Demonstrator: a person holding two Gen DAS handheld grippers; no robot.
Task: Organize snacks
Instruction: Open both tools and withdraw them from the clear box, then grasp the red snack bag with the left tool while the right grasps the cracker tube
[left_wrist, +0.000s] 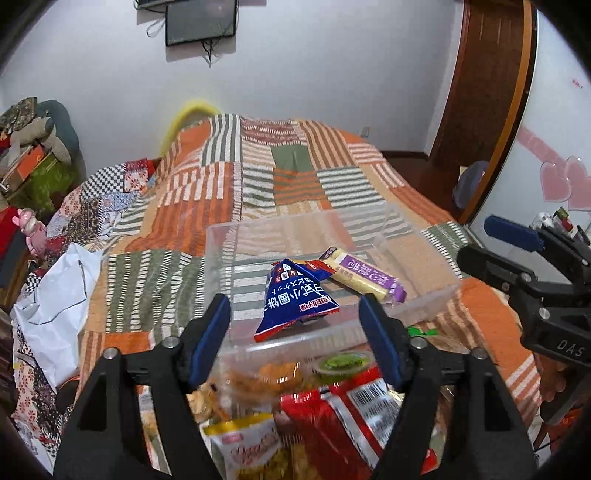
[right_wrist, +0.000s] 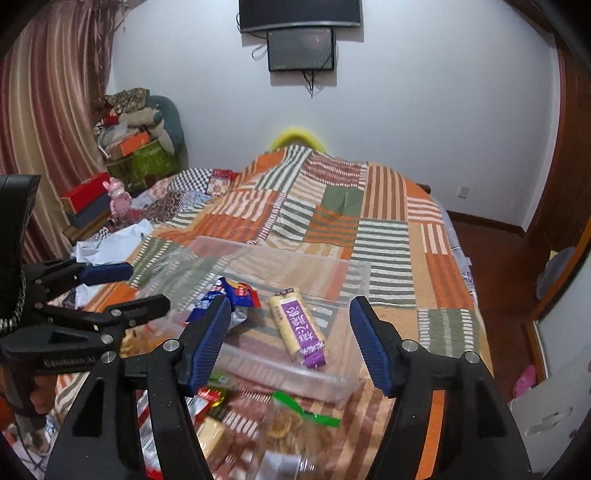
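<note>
- Bedroom setting: a bed (left_wrist: 295, 177) under a patchwork quilt carries everything; a white wall with a dark screen stands behind it.
- We note a clear plastic bin (left_wrist: 236, 236) on the quilt, just ahead of both claws.
- Done so far, as we judge it: two items lie inside the bin, a blue snack pack (left_wrist: 295, 302) and a yellow-and-purple bar (right_wrist: 297, 326), side by side and overlapping at one end.
- Left claw (left_wrist: 295, 332) stands open and empty, hanging over the bin's near wall; the blue pack lies ahead, between its pads' lines, untouched.
- Right claw (right_wrist: 288, 336) also stands open and empty; the bar lies ahead between its pads, with no contact.
- Left to do: a loose pile sits below and nearer than the claws, outside the bin: a red bag (left_wrist: 347, 417), a yellow-topped pouch (left_wrist: 251, 443), a green-tied cookie bag (right_wrist: 291, 428), and others too blurred to name.
- Our estimate: early in the sorting, with most snacks still outside.
</note>
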